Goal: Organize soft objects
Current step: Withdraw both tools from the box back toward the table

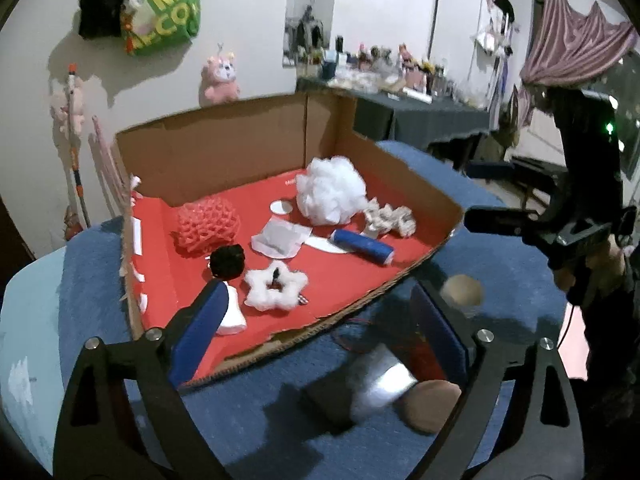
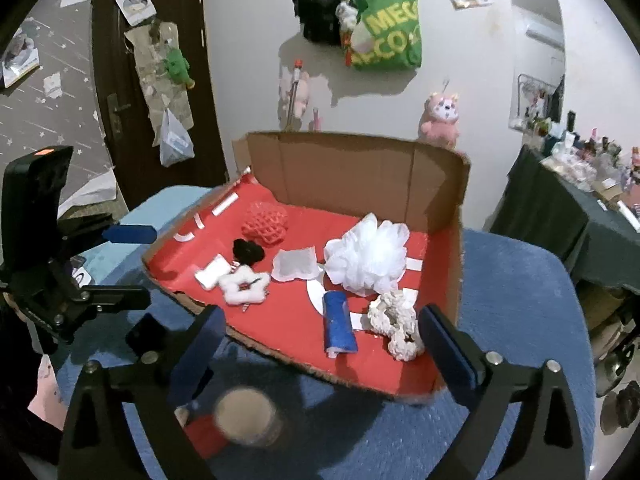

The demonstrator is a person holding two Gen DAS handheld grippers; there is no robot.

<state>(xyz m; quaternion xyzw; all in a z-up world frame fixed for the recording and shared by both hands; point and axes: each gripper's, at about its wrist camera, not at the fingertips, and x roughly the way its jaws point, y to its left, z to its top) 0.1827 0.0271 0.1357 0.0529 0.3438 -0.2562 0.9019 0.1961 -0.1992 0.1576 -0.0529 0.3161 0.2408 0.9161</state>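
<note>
Shallow cardboard box with red lining [image 1: 224,152] sits on a blue carpeted surface [image 1: 280,432]; its near wall is low and torn.

Inside, seen from the left wrist:
- white puffy mesh bath sponge [image 1: 332,190] toward the back right corner.
- cream crinkled scrunchie [image 1: 390,218] just beside it, near the right wall.
- blue rolled cloth cylinder [image 1: 364,246] lying flat, long axis slanting from centre toward the front right edge; in the right wrist view [image 2: 339,326] it runs near-to-far, white end toward the camera.
- red honeycomb foam net [image 1: 208,226] at the left side.
- black fuzzy pom-pom [image 1: 228,262] in front of the net.
- white fluffy star-shaped ring [image 1: 276,286] near the front edge.
- flat white gauze pad [image 1: 282,238] at centre.

Left claw [image 1: 320,332]: jaws spread wide, nothing between them, over the box's front edge.

Right claw [image 2: 320,344]: jaws wide apart, empty, over the front rim. A blurred tan round object [image 2: 246,416] lies below, outside the box.
</note>
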